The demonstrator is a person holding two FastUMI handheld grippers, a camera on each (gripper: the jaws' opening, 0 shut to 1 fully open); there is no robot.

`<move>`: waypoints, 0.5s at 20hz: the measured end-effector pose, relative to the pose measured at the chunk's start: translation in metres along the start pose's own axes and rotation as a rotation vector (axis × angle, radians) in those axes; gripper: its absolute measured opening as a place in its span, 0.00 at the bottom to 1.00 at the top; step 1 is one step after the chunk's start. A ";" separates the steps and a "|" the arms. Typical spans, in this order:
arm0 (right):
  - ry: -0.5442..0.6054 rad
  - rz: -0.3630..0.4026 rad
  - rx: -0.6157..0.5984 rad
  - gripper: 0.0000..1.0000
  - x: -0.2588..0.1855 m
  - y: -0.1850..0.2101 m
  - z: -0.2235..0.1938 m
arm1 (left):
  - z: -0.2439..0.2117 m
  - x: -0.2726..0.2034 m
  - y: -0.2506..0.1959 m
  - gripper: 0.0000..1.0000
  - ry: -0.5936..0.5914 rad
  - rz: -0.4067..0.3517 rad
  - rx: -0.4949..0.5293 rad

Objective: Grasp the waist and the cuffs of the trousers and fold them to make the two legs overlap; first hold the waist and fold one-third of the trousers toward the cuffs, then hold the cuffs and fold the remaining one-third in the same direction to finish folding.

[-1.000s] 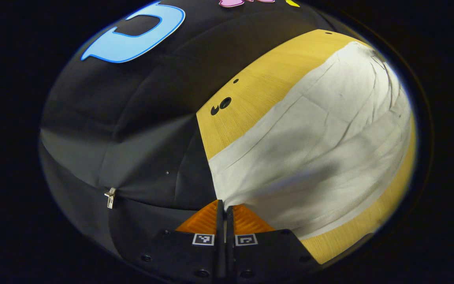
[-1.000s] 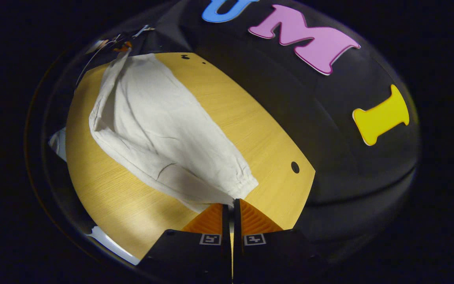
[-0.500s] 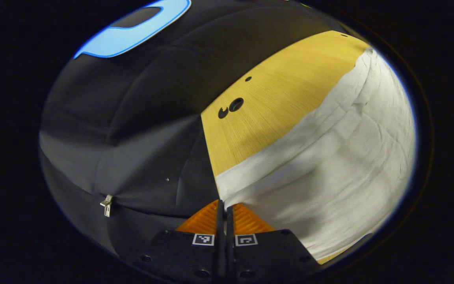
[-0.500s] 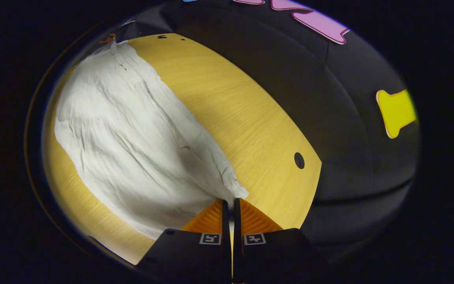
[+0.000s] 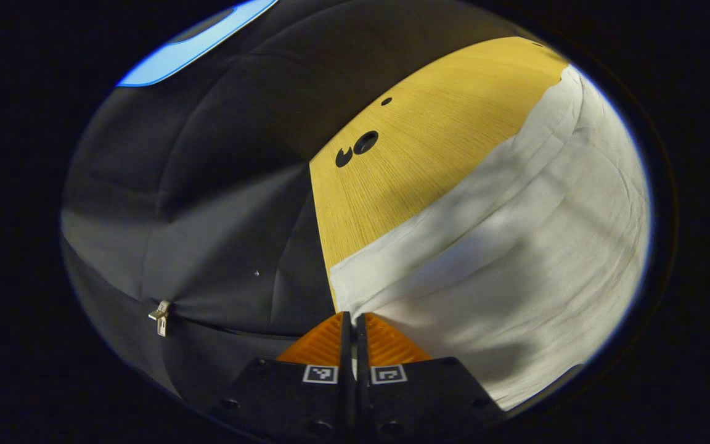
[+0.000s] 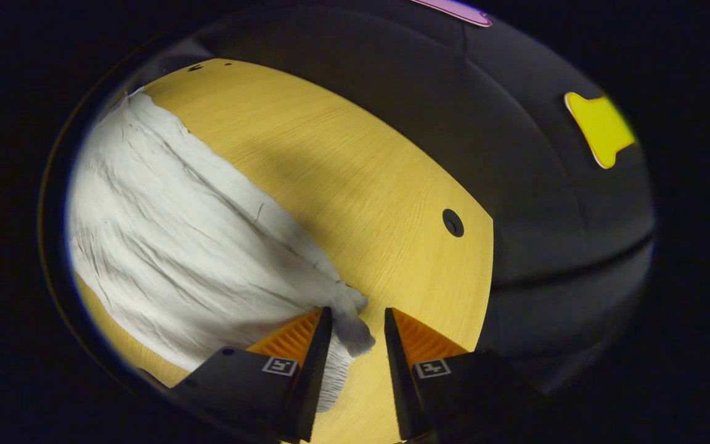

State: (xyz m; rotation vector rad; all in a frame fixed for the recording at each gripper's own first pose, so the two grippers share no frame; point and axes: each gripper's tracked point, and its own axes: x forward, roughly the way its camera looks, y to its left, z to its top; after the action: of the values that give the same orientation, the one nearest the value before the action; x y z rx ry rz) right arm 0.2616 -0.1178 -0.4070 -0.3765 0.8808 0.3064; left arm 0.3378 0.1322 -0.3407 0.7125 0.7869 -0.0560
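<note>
1. Left gripper (image 5: 350,320) – fingers pressed together, pinching the edge of the white trousers (image 5: 515,259), which spread toward 2 o'clock over the wooden table (image 5: 404,160).
2. Right gripper (image 6: 358,320) – fingers apart, the gathered trouser end (image 6: 352,320) lying between them; cloth runs toward 10 o'clock.

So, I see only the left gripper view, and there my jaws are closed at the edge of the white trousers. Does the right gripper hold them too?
Observer: No. In the right gripper view the right gripper has its jaws open, not pressing on the trousers.
Operator: Where is the cuff, then?
Observer: The bunched cuff lies on the table between the open jaws, close to one of them.
Operator: Is something near it?
Observer: A round hole in the table top, apart from the cloth.
</note>
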 end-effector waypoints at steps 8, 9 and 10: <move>-0.068 0.008 0.243 0.83 -0.056 -0.020 -0.020 | -0.027 -0.044 0.013 0.73 0.017 -0.022 -0.109; -0.088 0.017 0.344 0.83 -0.070 -0.018 -0.020 | -0.033 -0.055 0.012 0.74 0.027 -0.032 -0.128; -0.102 0.022 0.499 0.83 -0.092 -0.011 -0.025 | -0.045 -0.075 0.011 0.80 0.057 -0.040 -0.153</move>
State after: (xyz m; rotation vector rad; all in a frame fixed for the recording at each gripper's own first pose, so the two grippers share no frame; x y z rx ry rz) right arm 0.1936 -0.1485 -0.3467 0.1106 0.8288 0.1166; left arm 0.2588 0.1524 -0.3070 0.5555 0.8510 -0.0111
